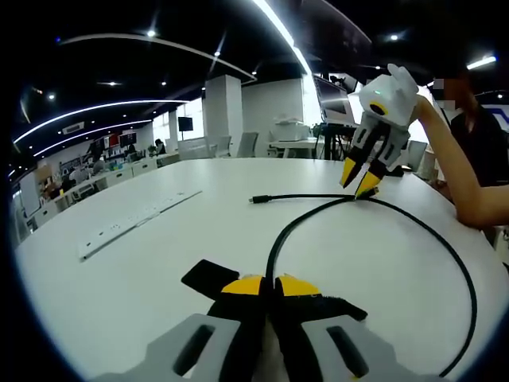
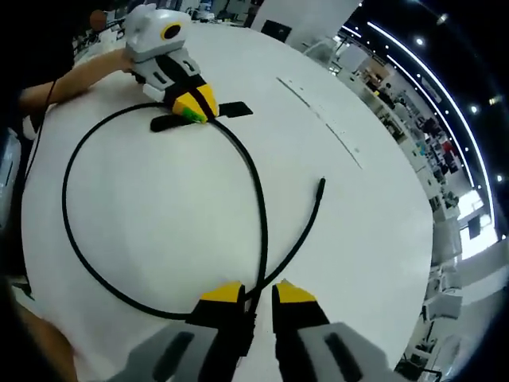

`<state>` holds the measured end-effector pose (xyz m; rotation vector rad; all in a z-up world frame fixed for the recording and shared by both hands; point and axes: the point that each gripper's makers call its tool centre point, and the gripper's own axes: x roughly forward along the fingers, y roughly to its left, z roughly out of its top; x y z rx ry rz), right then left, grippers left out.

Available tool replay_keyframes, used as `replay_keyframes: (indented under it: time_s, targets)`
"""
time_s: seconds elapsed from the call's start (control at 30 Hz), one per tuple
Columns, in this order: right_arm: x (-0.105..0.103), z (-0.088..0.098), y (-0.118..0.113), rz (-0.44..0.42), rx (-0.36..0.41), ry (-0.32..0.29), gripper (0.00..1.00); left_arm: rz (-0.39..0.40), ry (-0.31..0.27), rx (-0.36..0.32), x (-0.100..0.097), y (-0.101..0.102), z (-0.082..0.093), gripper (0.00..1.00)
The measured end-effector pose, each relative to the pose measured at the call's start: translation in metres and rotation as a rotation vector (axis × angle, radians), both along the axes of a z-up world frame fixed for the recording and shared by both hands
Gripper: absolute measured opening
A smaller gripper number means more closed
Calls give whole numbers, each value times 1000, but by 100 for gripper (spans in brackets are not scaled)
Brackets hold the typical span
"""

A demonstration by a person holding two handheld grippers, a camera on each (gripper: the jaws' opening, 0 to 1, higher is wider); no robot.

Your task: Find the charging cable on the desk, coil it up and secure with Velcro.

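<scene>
Left gripper [image 1: 269, 280] pins cable [image 2: 259, 215] and Velcro [image 2: 235, 110] on desk [image 1: 159, 263], right gripper [image 2: 255, 293] nips the crossing with jaws slightly apart; loop is slack, so either grip slipping springs it open.

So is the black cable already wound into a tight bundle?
No, the cable lies in one wide open loop on the white table, with its plug end free.

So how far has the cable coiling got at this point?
Done: the thin black charging cable lies in one large loose loop on the round white table. In hand: the left hand-held gripper pins the cable beside the flat black Velcro strap, and the right hand-held gripper stands at the crossing. Left: tightening into a compact coil and wrapping the strap; one plug end is loose.
</scene>
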<state>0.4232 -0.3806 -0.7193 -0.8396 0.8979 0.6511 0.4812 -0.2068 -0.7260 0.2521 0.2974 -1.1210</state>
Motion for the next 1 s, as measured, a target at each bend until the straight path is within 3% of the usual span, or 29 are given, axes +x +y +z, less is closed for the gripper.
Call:
replay_keyframes:
  time_s: [0.33, 0.4, 0.5, 0.83, 1.0]
  targets:
    - [-2, -5, -2, -23, 31, 22, 19, 1, 0, 0, 0, 1, 0, 6]
    - [-6, -16, -9, -79, 40, 83, 18, 1, -5, 4, -1, 0, 0, 6]
    - [-6, -16, -8, -96, 66, 89, 17, 1, -6, 4, -1, 0, 0, 6]
    - [4, -13, -8, -132, 104, 63, 10, 2, -4, 2, -1, 1, 1, 6]
    - [9, -14, -1, -97, 84, 44, 10, 1, -4, 2, -1, 0, 1, 6]
